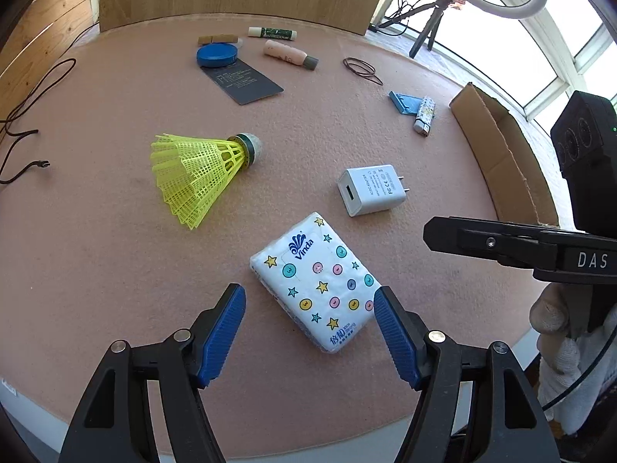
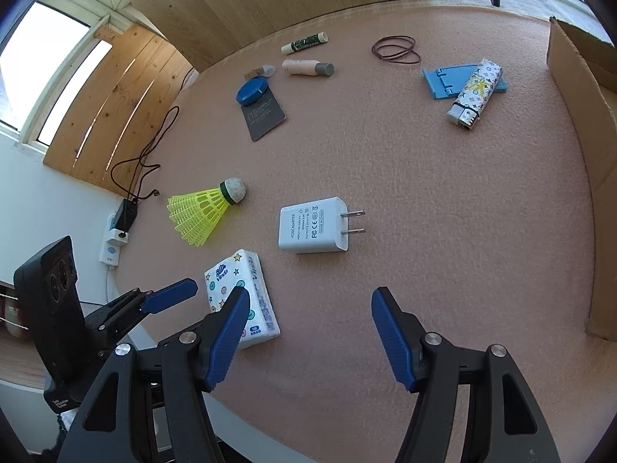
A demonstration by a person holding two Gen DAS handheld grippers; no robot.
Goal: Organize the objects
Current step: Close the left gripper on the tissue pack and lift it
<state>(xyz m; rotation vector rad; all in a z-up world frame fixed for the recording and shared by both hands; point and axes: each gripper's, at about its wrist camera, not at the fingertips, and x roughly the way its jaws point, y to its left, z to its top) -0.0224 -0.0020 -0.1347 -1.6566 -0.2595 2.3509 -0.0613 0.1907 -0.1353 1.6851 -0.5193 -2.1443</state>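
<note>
A white tissue pack (image 1: 314, 281) printed with stars and dots lies on the pink mat (image 1: 115, 254). My left gripper (image 1: 309, 301) hovers over its near end, open, and the pads do not press on it. A white USB charger (image 1: 371, 190) and a yellow shuttlecock (image 1: 200, 173) lie just beyond. In the right wrist view my right gripper (image 2: 310, 303) is open over bare mat, with the charger (image 2: 314, 230) ahead of it and the tissue pack (image 2: 246, 297) behind its left finger. The left gripper's blue fingertip (image 2: 169, 295) shows at the left.
Farther back lie a blue round tin (image 1: 216, 56) on a dark card, a green-labelled tube (image 1: 272, 32), a pink tube (image 1: 290, 54), hair ties (image 1: 361, 67), a patterned lighter (image 2: 475, 94) on a blue stand (image 2: 443, 81). An open cardboard box (image 1: 501, 154) stands at the right edge. Cables trail at the left.
</note>
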